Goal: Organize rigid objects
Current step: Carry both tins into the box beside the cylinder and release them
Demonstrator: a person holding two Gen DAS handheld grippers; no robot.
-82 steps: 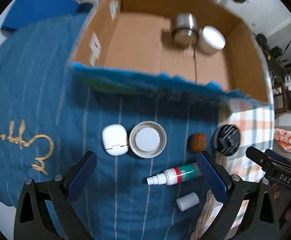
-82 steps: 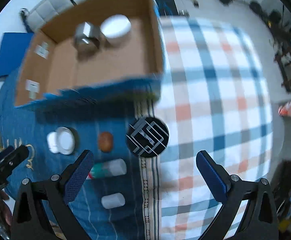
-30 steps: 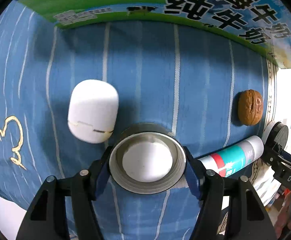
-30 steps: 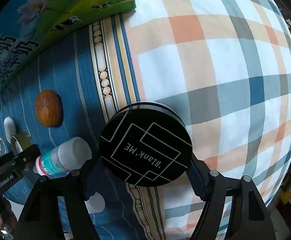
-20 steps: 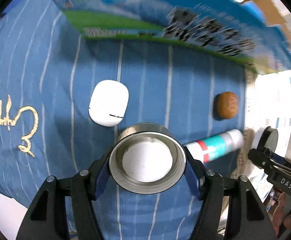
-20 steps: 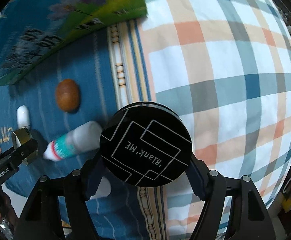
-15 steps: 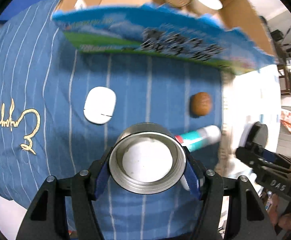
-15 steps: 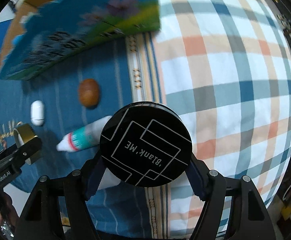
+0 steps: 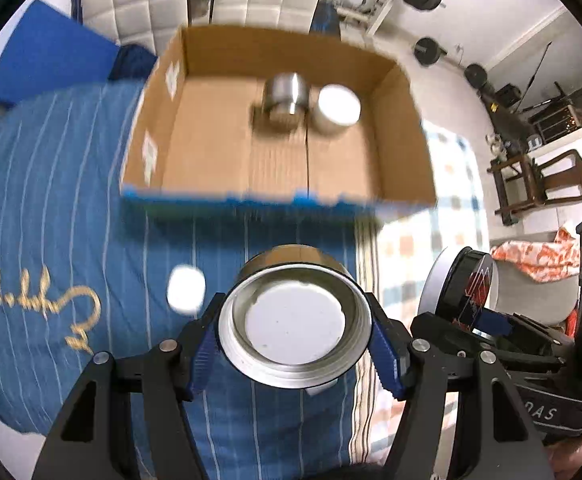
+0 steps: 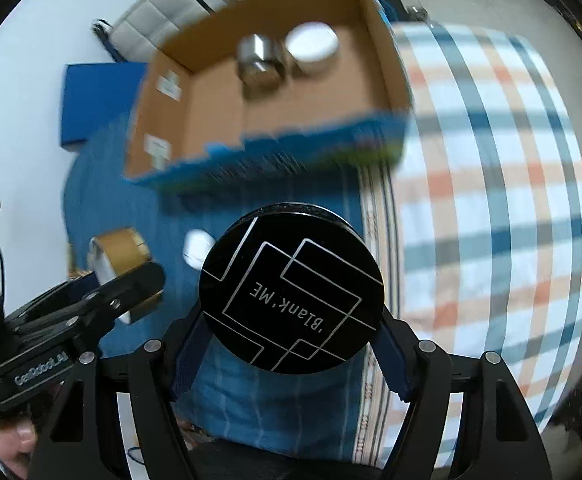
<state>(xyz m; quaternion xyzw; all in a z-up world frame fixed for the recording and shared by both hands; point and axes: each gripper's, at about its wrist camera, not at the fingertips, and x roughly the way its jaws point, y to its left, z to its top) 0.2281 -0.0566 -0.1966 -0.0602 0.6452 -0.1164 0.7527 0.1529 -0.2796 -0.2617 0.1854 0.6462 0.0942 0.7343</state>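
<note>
My left gripper (image 9: 295, 340) is shut on a round metal lid (image 9: 295, 320), gold outside and white inside, held high above the blue bedspread. My right gripper (image 10: 291, 344) is shut on a black round compact (image 10: 291, 292) marked "Blank'ME". Each gripper shows in the other's view: the lid in the right wrist view (image 10: 119, 252), the compact in the left wrist view (image 9: 467, 292). An open cardboard box (image 9: 219, 148) lies ahead, holding a steel cup (image 9: 287, 92) and a white-lidded jar (image 9: 337, 108). A white case (image 9: 185, 288) lies on the bedspread.
A plaid cloth (image 10: 491, 200) covers the bed to the right of the blue bedspread (image 9: 51, 200). A blue mat (image 9: 47, 64) lies at far left. A wooden chair (image 9: 539, 184) and gym weights stand at the right beyond the bed.
Both grippers have risen from the bedspread with their objects. The box interior has come into view and the items on the bedspread look smaller; the walnut and spray bottle are now hidden.
</note>
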